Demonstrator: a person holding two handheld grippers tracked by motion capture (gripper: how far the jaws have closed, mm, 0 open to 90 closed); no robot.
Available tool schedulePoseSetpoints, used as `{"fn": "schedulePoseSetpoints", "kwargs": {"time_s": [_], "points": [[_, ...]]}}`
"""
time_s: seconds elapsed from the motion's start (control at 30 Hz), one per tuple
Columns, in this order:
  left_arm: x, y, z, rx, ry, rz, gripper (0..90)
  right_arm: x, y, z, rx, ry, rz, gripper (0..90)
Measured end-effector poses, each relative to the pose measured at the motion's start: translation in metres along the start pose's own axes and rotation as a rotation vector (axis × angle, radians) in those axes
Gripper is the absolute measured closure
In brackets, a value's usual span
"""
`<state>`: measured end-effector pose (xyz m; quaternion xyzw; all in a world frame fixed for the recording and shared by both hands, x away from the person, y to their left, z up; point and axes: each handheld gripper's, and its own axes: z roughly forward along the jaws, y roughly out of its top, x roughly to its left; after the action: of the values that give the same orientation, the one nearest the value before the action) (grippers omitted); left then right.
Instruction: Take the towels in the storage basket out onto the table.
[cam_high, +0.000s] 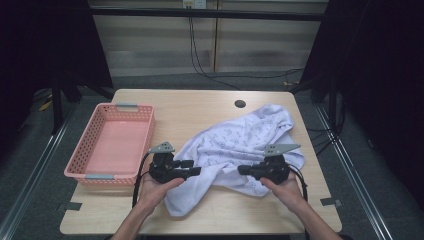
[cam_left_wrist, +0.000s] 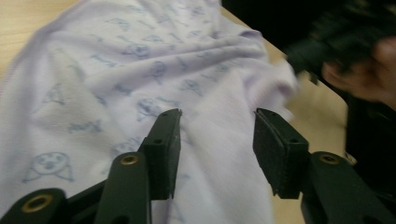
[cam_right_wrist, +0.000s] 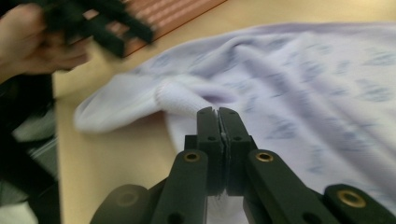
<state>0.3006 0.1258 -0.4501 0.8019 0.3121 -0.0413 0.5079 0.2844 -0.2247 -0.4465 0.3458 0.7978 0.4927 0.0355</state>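
A pale lilac knit garment printed with small blue-grey figures (cam_high: 240, 145) lies crumpled and spread across the middle and right of the light wooden counter (cam_high: 200, 107), and nothing about it looks folded yet: its edges are loose and one corner trails toward the near edge. To its left, apart from the cloth, stands a pink perforated plastic basket (cam_high: 95, 131) with nothing in it, so if the garment is meant to end up there, that step is not yet done. The right gripper (cam_right_wrist: 218, 116) has its fingers pressed together on a fold of the fabric, a sliver of white cloth showing between them in the right gripper view, so one hold on the near right edge appears secured. The left gripper (cam_left_wrist: 217, 128) hangs over the near left part of the garment with its fingers apart; cloth lies beneath the gap, but the pads do not press on it. By my reading the work is at its start: one grip made, the second grasp to come, and the lifting, folding or moving all remaining.
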Motion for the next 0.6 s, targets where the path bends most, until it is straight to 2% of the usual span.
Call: {"fn": "schedulePoseSetpoints", "kwargs": {"time_s": [0.07, 0.13, 0.2, 0.23, 0.27, 0.33, 0.4, 0.43, 0.5, 0.53, 0.6], "points": [[-0.015, -0.007, 0.003, 0.059, -0.046, 0.044, 54.6, -0.012, 0.004, 0.000, 0.002, -0.035, 0.014, 89.1], [-0.024, -0.018, 0.008, 0.098, -0.046, 0.067, 51.4, -0.024, 0.004, 0.003, 0.002, -0.068, 0.036, 89.1], [-0.026, -0.029, 0.014, 0.133, -0.050, 0.080, 46.3, -0.036, 0.000, 0.008, 0.000, -0.109, 0.058, 89.0], [-0.026, -0.034, 0.016, 0.167, -0.036, 0.097, 43.2, -0.042, -0.002, 0.011, 0.000, -0.118, 0.083, 89.0], [-0.026, -0.038, 0.019, 0.183, -0.019, 0.102, 40.9, -0.048, -0.005, 0.013, -0.001, -0.146, 0.099, 89.0], [-0.024, -0.047, 0.023, 0.228, -0.015, 0.095, 36.8, -0.057, -0.007, 0.015, 0.012, -0.174, 0.124, 89.0], [-0.025, -0.053, 0.029, 0.274, 0.026, 0.151, 35.7, -0.062, -0.009, 0.014, 0.012, -0.191, 0.133, 89.0], [-0.026, -0.054, 0.030, 0.259, 0.021, 0.164, 35.3, -0.064, -0.010, 0.013, 0.015, -0.192, 0.138, 89.0], [-0.028, -0.053, 0.033, 0.263, 0.033, 0.176, 35.6, -0.065, -0.012, 0.011, 0.023, -0.198, 0.137, 89.0], [-0.030, -0.054, 0.034, 0.263, 0.054, 0.199, 36.1, -0.065, -0.013, 0.011, 0.025, -0.198, 0.138, 88.9], [-0.035, -0.054, 0.035, 0.264, 0.090, 0.238, 50.1, -0.066, -0.013, 0.010, 0.025, -0.200, 0.140, 88.8]]}}
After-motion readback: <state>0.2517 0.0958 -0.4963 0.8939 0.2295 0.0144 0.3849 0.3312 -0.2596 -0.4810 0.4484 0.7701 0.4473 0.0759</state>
